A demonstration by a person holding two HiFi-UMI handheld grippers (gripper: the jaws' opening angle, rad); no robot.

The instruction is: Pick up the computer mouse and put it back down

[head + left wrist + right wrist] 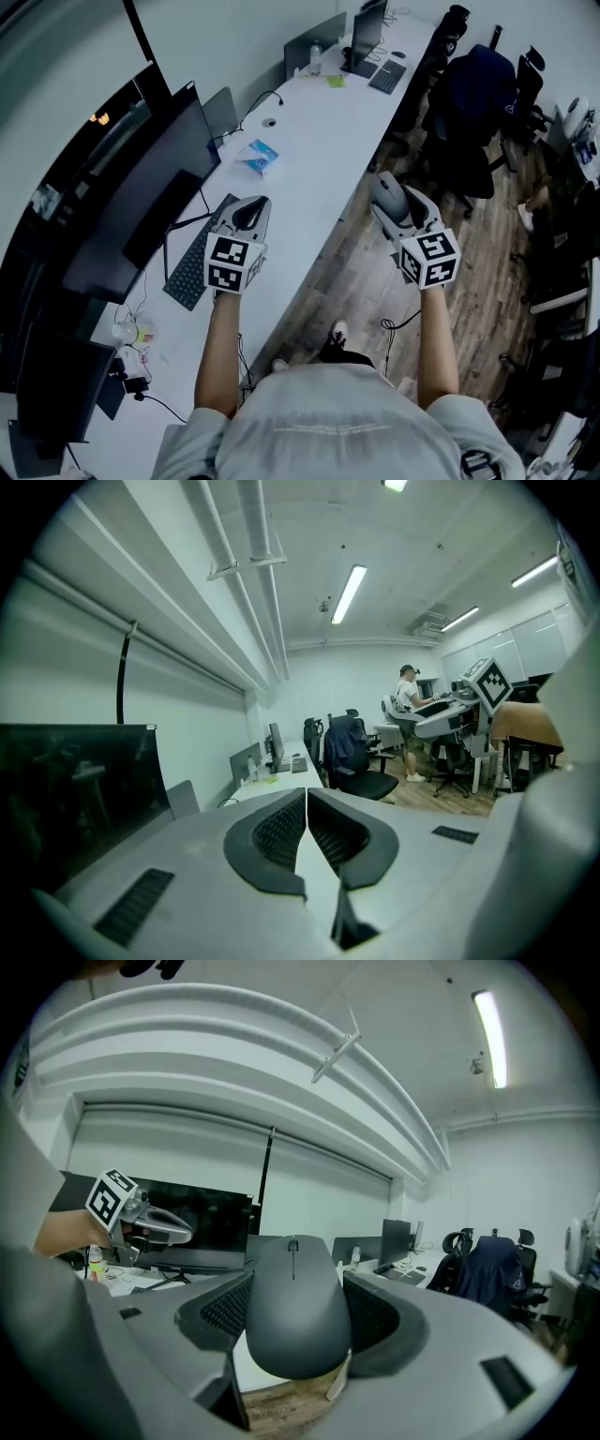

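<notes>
A dark grey computer mouse (294, 1305) sits clamped between the jaws of my right gripper (298, 1312). In the head view the mouse (387, 194) is held in the air off the desk's right edge, over the wooden floor, with my right gripper (394, 202) shut on it. My left gripper (249, 214) hovers above the white desk (319, 131) near the keyboard; its jaws are pressed together with nothing between them (305, 829).
A black keyboard (192, 267) lies on the desk under the left gripper, beside large dark monitors (141, 202). A small blue packet (258, 156) lies farther along the desk. Office chairs (473, 103) stand on the floor to the right. A person stands far off (410, 710).
</notes>
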